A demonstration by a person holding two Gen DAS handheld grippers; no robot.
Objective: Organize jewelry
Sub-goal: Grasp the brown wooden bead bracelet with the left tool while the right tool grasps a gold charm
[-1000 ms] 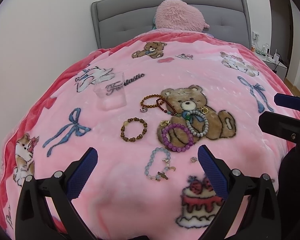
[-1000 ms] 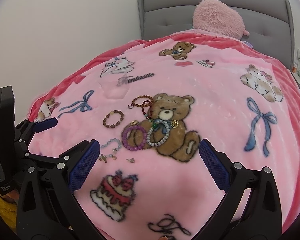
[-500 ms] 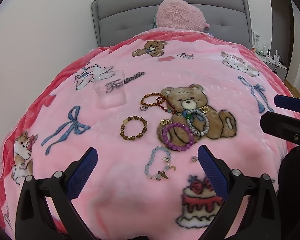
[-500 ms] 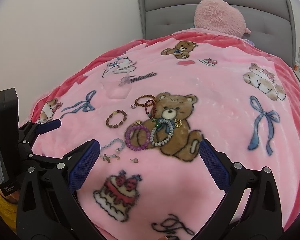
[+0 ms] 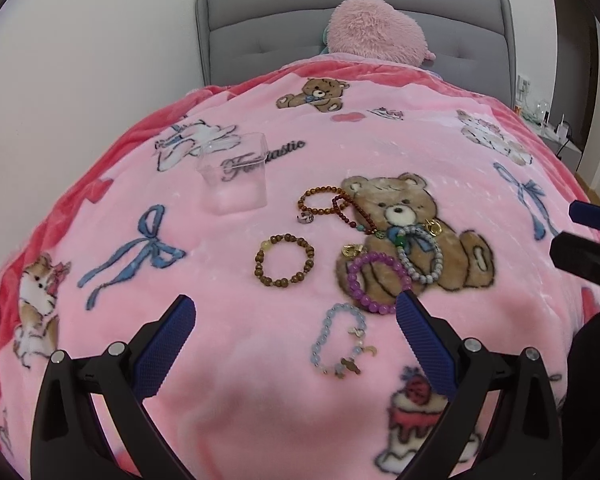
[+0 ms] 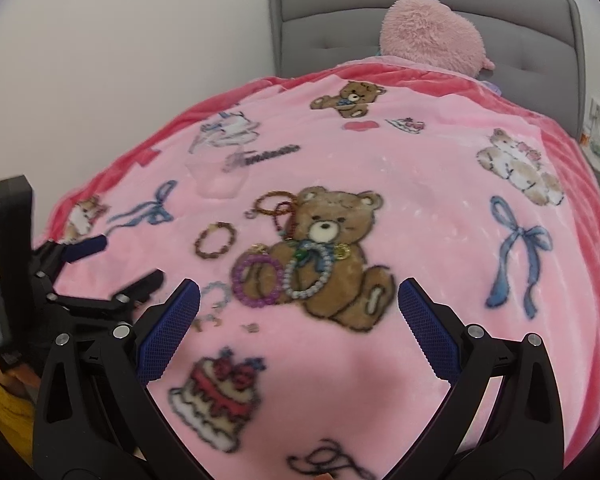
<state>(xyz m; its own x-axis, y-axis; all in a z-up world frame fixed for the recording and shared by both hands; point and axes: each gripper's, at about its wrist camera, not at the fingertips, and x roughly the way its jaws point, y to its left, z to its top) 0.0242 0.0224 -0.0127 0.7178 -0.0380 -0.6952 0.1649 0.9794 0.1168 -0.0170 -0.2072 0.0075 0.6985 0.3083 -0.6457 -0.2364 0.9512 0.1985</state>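
A bed is covered by a pink printed blanket (image 5: 236, 360), on which the jewelry is laid out loose, evidently so that each piece can be taken singly. A plush pink cushion (image 5: 376, 32) rests against the grey headboard (image 5: 260, 28), well apart from the work.

A clear plastic box (image 5: 236, 172) stands upright with its mouth up, beyond and to the left of the pieces; it is judged to be the intended receptacle, and nothing is seen in it.

Both tools are held low over the near edge of the blanket. The left gripper (image 5: 296, 320) is spread wide and holds nothing; the right gripper (image 6: 300, 308) is likewise spread wide and empty.

The bracelets lie flat, so no true pointing direction applies. The purple bracelet (image 5: 378, 282) and grey bracelet (image 5: 420, 254) overlap on the printed bear. The wooden bracelet (image 5: 284, 260) lies apart to their left. The amber bracelet (image 5: 320, 202) and a dark red strand (image 5: 350, 210) cross nearest the box, the strand's long axis running toward the bear. The pale blue bracelet (image 5: 338, 340), elongated toward the camera, lies nearest, between the left tool's fingers, and is judged the likeliest first pick.
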